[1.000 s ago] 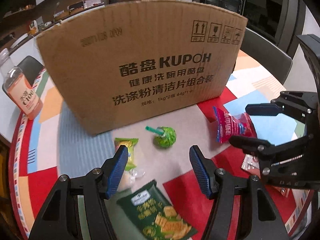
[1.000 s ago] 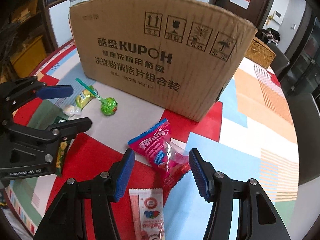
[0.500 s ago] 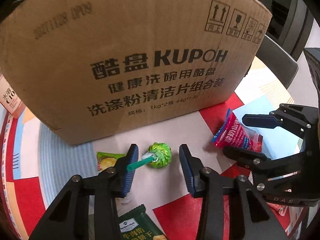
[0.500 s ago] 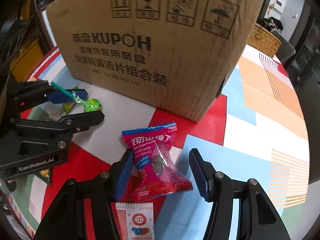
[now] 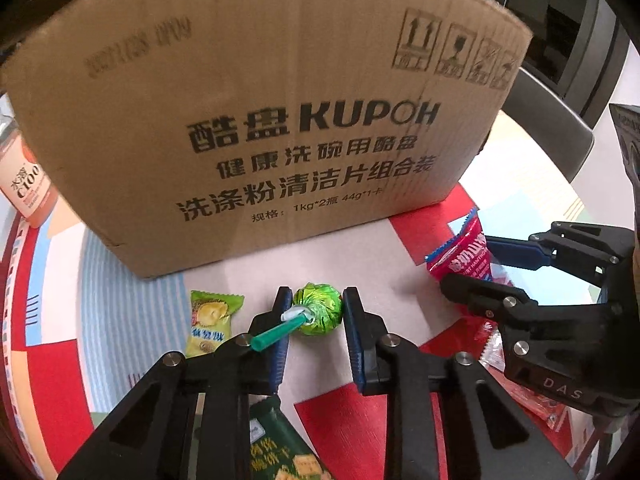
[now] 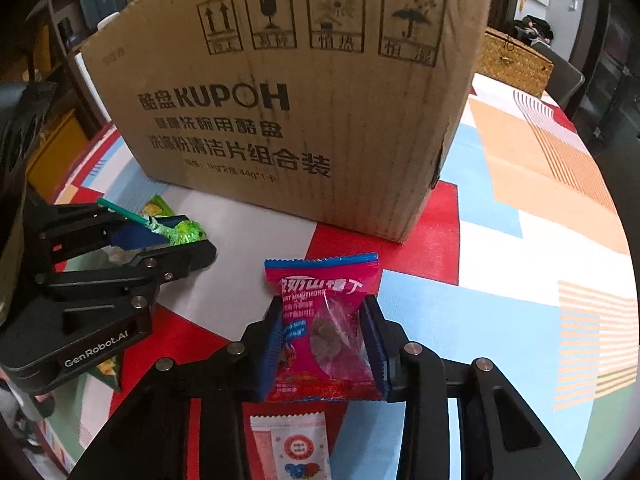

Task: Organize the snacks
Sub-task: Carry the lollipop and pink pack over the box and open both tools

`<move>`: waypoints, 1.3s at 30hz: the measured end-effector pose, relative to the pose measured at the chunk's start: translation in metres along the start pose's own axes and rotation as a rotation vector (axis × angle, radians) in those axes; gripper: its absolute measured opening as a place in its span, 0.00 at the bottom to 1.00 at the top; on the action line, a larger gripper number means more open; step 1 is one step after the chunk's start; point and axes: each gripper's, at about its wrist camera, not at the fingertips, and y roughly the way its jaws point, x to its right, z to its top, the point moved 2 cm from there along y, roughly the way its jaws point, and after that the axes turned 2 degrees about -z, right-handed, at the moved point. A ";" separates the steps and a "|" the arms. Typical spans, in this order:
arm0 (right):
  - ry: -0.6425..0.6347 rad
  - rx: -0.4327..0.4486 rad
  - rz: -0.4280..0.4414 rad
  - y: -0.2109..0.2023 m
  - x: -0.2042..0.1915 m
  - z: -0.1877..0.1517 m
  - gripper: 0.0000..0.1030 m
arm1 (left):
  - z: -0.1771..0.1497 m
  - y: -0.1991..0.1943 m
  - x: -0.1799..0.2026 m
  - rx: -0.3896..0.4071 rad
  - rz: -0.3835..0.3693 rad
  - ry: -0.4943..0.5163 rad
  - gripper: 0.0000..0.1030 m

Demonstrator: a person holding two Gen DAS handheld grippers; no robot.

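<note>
My left gripper (image 5: pixel 316 308) is shut on a green foil lollipop (image 5: pixel 320 314) with a teal stick, just above the table in front of a large cardboard box (image 5: pixel 280 120). The lollipop also shows in the right wrist view (image 6: pixel 186 232). My right gripper (image 6: pixel 326 332) is shut on a pink hawthorn snack packet (image 6: pixel 326 320), which also shows in the left wrist view (image 5: pixel 464 252). The box fills the back of the right wrist view (image 6: pixel 300 100).
A yellow-green candy packet (image 5: pixel 210 320) and a green cracker bag (image 5: pixel 280 448) lie by the left gripper. A white-and-pink sachet (image 6: pixel 292 444) lies under the right gripper. An orange drink bottle (image 5: pixel 28 184) stands at far left, a wicker basket (image 6: pixel 516 60) at far right.
Both grippers moved forward and down and closed: the left on the lollipop, the right on the pink packet.
</note>
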 end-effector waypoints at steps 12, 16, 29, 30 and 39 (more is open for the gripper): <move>0.048 0.112 0.000 -0.043 -0.007 0.001 0.36 | -0.013 -0.065 0.006 0.116 0.010 -0.012 0.25; 0.072 0.165 -0.001 -0.060 -0.010 0.000 0.36 | -0.014 -0.092 0.006 0.170 0.018 -0.021 0.25; 0.086 0.385 0.008 -0.132 -0.019 0.028 0.36 | 0.016 -0.163 0.008 0.327 0.037 0.000 0.25; 0.083 0.403 0.010 -0.138 -0.020 0.032 0.36 | 0.020 -0.170 0.007 0.347 0.039 0.004 0.25; 0.058 0.497 0.024 -0.161 -0.023 0.073 0.36 | 0.058 -0.196 0.001 0.434 0.088 0.041 0.25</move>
